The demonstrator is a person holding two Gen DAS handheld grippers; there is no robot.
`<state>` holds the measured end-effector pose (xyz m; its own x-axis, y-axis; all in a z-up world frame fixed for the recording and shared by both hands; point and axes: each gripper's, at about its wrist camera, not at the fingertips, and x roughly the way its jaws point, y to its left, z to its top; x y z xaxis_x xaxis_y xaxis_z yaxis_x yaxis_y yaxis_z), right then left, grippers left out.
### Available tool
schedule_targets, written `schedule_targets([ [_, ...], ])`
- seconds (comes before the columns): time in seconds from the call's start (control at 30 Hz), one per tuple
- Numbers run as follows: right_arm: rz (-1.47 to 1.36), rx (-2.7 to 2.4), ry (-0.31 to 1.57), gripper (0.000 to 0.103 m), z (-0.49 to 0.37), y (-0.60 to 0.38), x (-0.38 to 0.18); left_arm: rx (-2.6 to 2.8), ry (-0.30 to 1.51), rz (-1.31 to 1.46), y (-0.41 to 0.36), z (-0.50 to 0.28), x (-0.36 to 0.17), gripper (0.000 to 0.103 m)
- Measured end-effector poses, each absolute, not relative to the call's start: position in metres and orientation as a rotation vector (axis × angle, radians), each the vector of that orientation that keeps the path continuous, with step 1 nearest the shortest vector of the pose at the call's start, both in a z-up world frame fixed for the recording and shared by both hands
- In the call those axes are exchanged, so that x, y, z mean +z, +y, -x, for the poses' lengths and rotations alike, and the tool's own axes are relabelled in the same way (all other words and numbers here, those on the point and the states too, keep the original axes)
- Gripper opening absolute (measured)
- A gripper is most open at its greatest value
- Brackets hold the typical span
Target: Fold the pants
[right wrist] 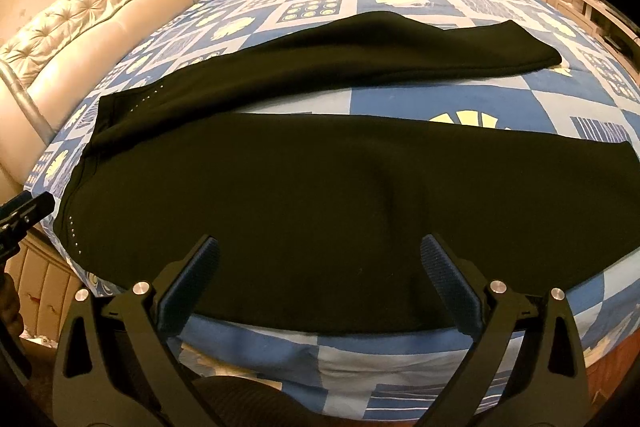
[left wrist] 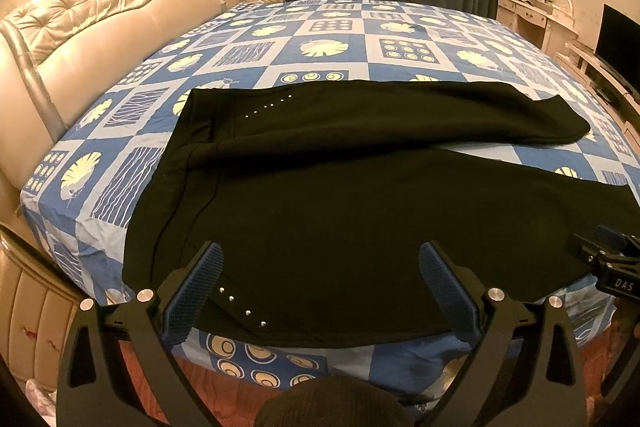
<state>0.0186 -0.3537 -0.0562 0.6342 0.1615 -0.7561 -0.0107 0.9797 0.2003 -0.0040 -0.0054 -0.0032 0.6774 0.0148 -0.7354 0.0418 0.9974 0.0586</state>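
Pants (left wrist: pixel 360 211) lay mid-frame on bed (left wrist: pixel 328 23); left gripper (left wrist: pixel 320 267) and right gripper (right wrist: pixel 320 259) gaped wide, empty, at bottom.

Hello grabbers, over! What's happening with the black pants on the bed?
Left gripper open, right gripper open, both holding nothing. Black pants flat on the bed sheet, legs spread apart, unfolded. Nothing lying on them.

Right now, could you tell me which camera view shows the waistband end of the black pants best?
The left wrist view: the waistband lies close, with its seams and both stud rows clear. In the right wrist view, the waistband sits small and curved at the far left edge.
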Motion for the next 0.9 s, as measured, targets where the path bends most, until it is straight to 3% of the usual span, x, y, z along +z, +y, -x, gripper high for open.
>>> schedule_targets([
  [0.9,-0.181,0.111,0.898,0.101,-0.017,-0.343,-0.062,-0.019,0.833,-0.071,-0.006,0.004,-0.004,0.098],
])
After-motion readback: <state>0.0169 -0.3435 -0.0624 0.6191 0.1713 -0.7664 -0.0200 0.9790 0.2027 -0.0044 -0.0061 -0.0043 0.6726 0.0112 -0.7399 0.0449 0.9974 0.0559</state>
